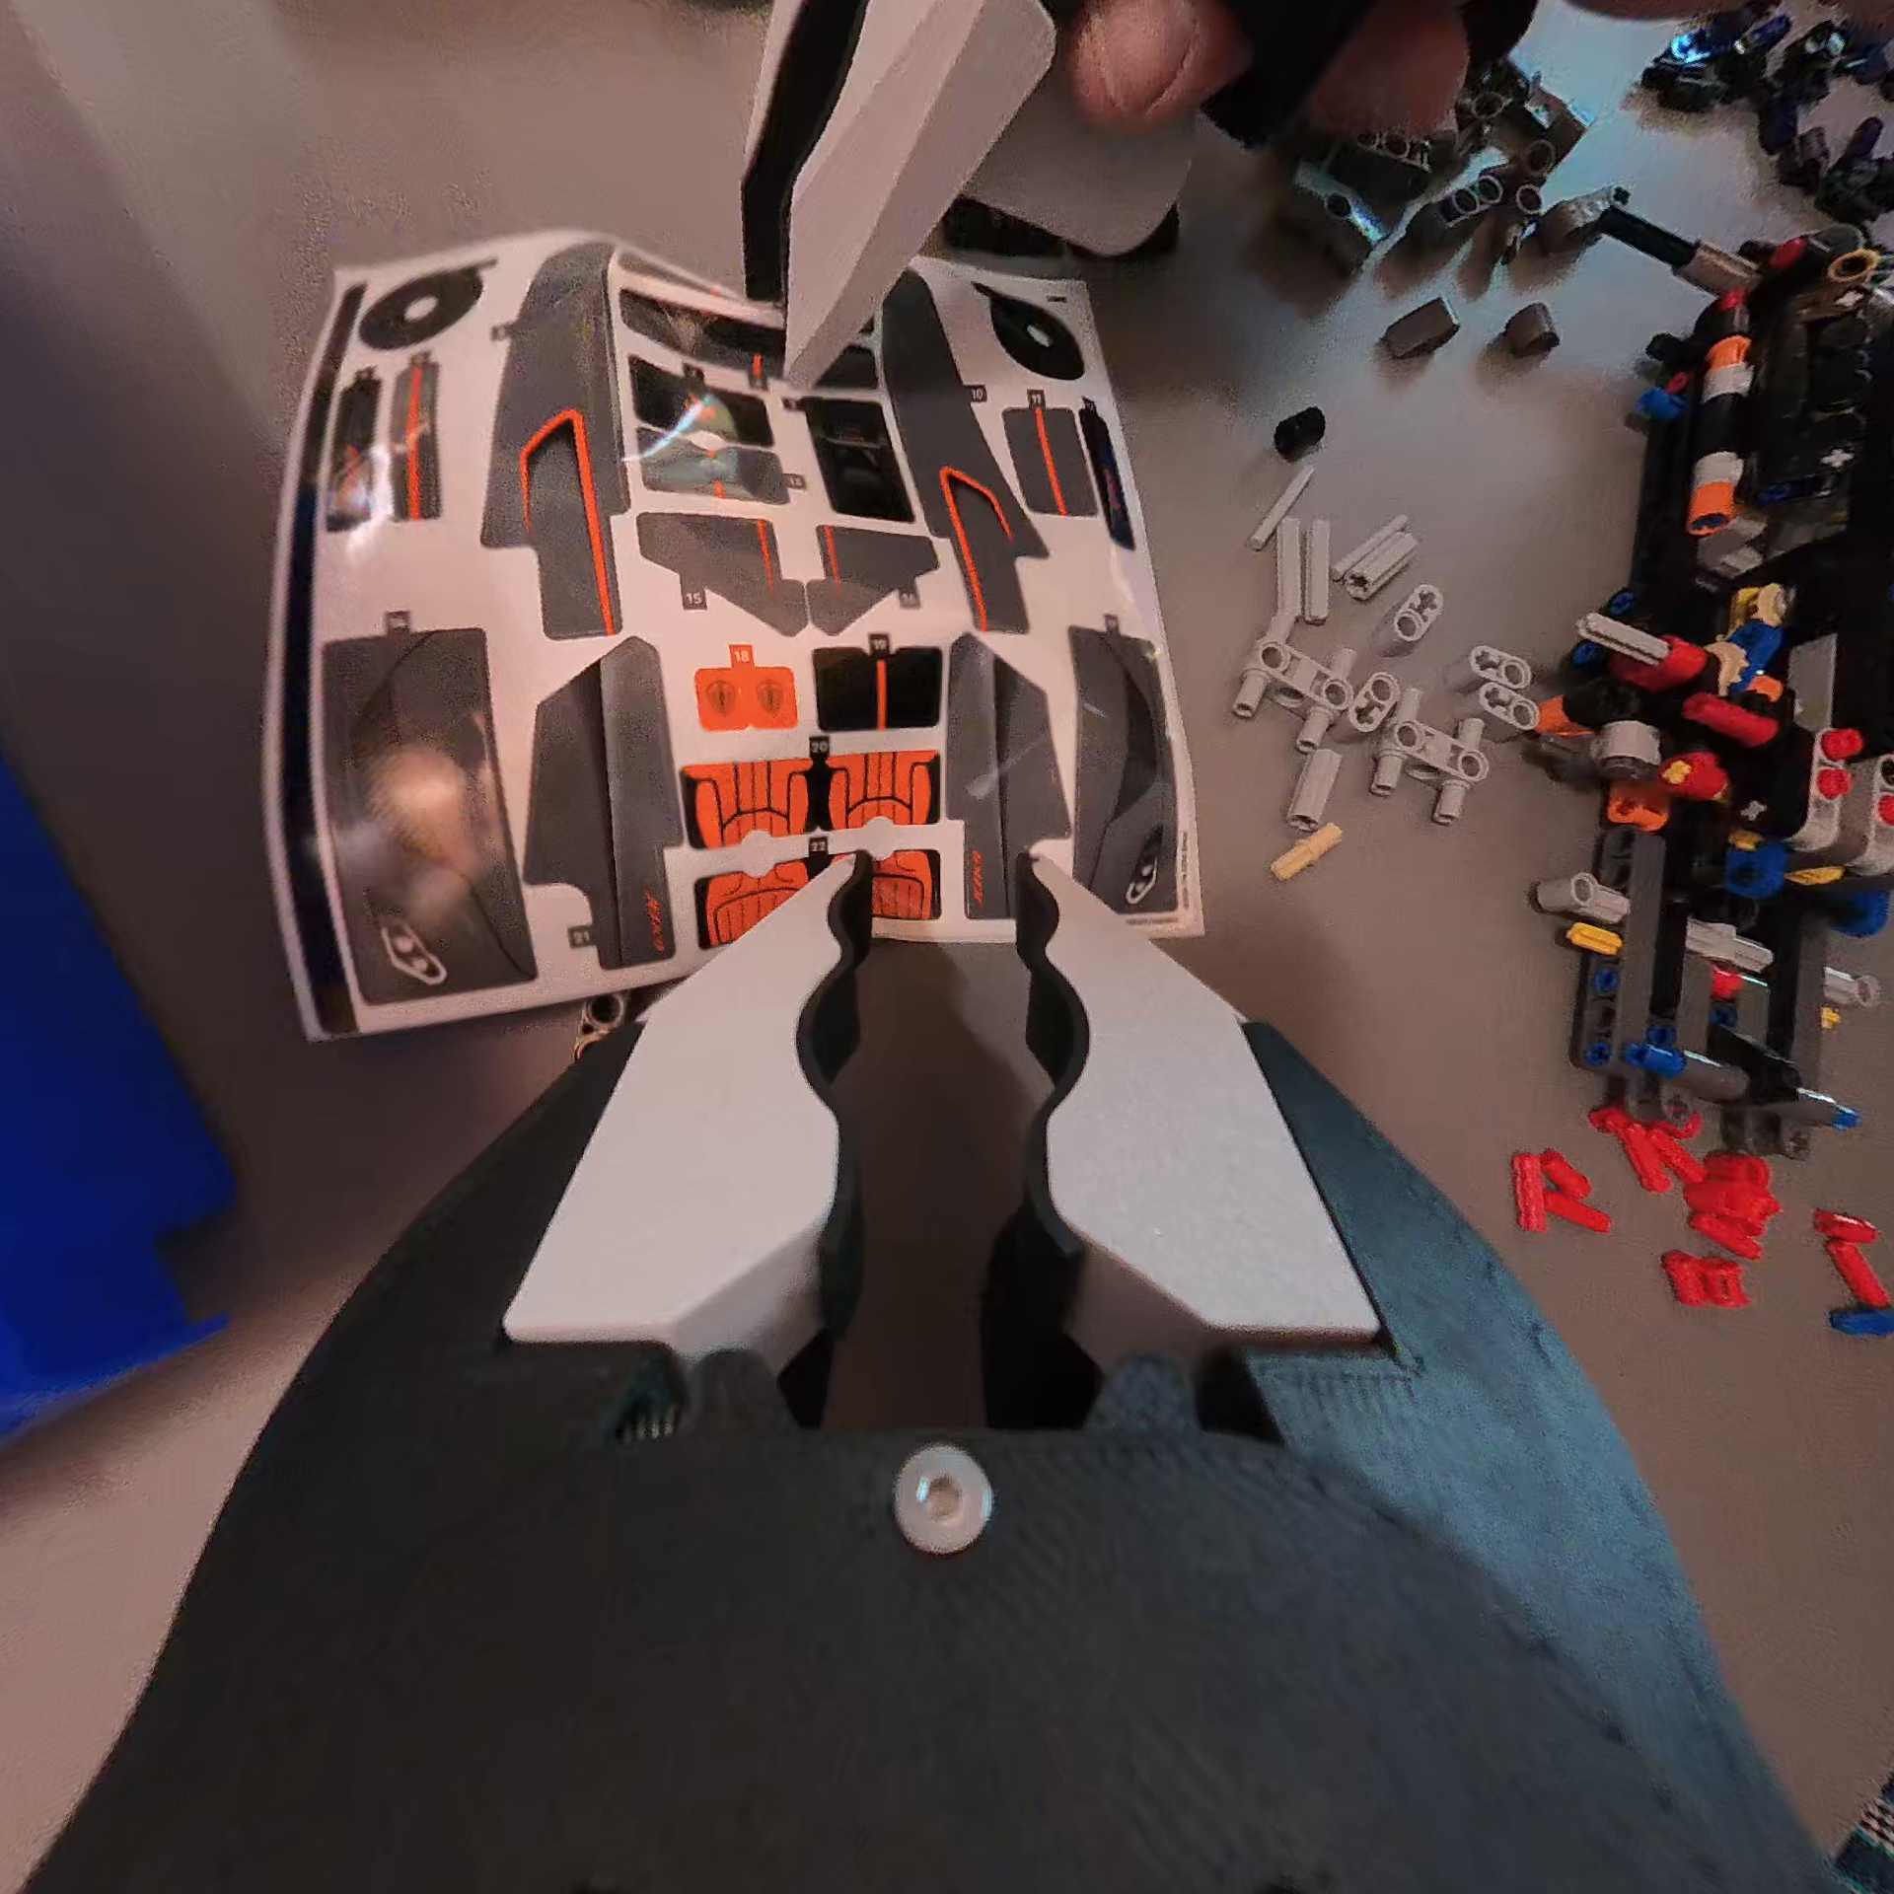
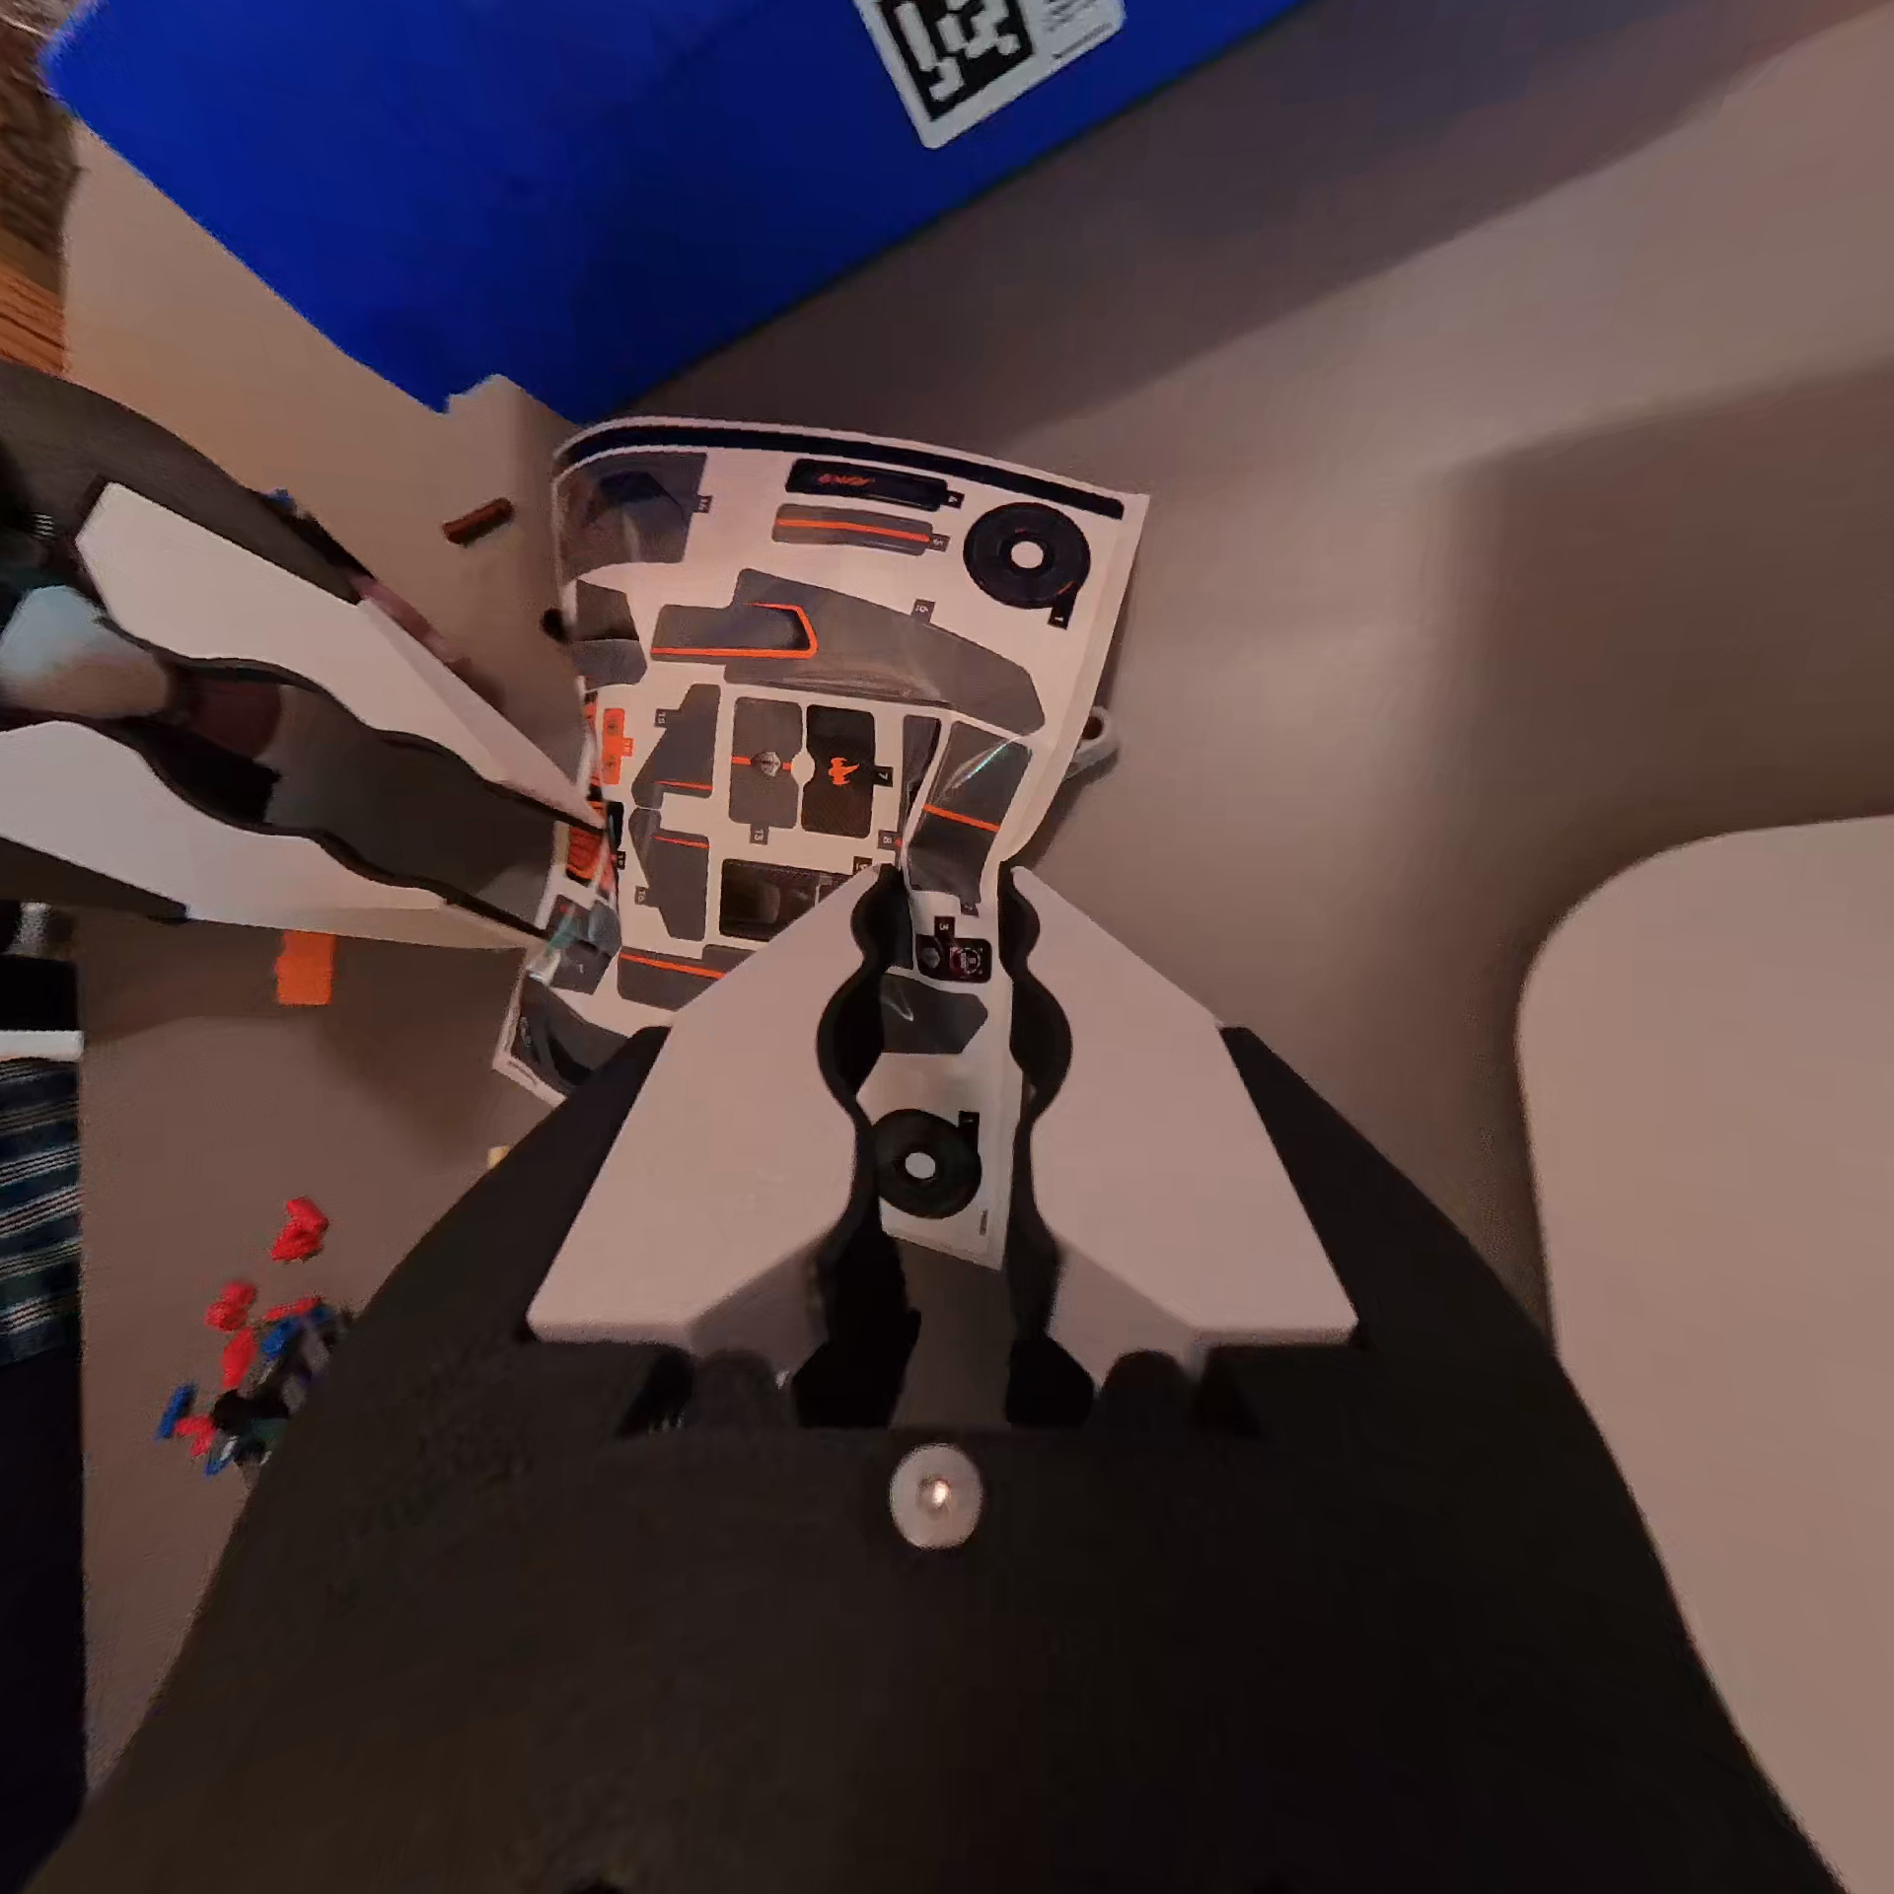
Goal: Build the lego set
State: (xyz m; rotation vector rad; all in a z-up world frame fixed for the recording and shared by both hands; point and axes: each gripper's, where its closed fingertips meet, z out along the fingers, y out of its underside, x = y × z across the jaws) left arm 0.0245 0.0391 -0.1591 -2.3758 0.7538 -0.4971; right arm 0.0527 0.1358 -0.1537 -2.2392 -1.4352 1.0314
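A sticker sheet (image 1: 717, 574) with grey, black and orange decals lies on the beige table. My left gripper (image 1: 943, 871) is open and empty, its fingertips over the sheet's near edge. In the right wrist view it (image 2: 579, 876) straddles the sheet's (image 2: 851, 656) left edge. My right gripper (image 2: 941, 879) has its jaws apart, with a raised, creased corner of the sheet between the fingers. In the left wrist view it (image 1: 810, 359) comes down on the sheet's curled far edge. A partly built black car chassis (image 1: 1732, 717) lies at the right.
Light grey pins and connectors (image 1: 1363, 697) lie between the sheet and the chassis. Red pieces (image 1: 1701, 1209) lie at the chassis's near end, dark pieces (image 1: 1435, 184) at the far right. A blue bin (image 1: 82, 1076) stands left of the sheet. Loose red and blue pieces (image 2: 256, 1353) lie nearby. There is about 11 cm between the tips of the two grippers.
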